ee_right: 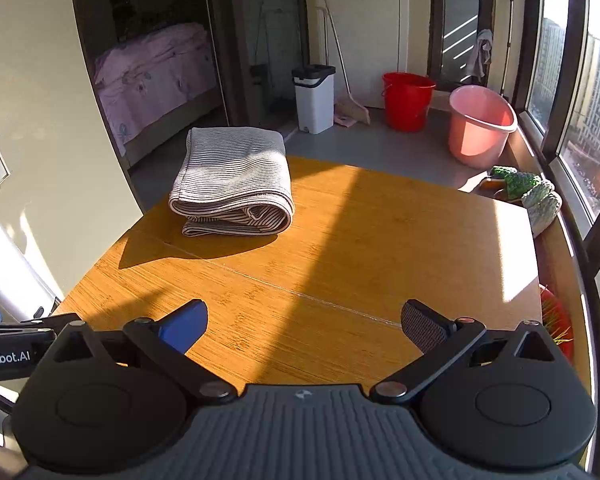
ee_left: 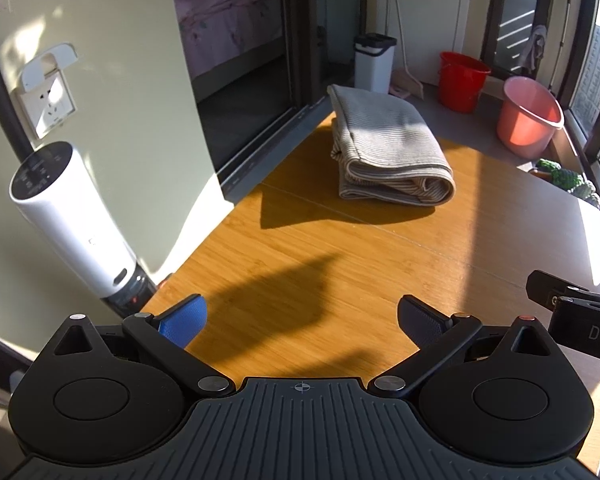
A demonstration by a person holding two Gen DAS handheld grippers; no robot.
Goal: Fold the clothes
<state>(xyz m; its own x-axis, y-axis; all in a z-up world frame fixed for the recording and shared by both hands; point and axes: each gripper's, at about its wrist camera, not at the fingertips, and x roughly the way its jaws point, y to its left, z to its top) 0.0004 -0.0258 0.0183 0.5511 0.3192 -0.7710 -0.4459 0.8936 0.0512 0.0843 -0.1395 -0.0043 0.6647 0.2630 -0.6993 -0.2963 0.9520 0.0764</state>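
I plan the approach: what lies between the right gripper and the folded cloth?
Only bare table separates the right gripper from the folded cloth, per the right wrist view.

The surface (ee_right: 340, 248) looks like bamboo or wood veneer with a fine straight grain and a smooth, lightly satin finish. At its far left corner the folded garment (ee_right: 234, 176) is soft ribbed cloth, finely striped and matt. The left claw (ee_left: 300, 316) and right claw (ee_right: 304, 320) are matt black plastic with small shiny metal pins, one blue textured pad (ee_left: 184, 318) each, and ridged grey bodies
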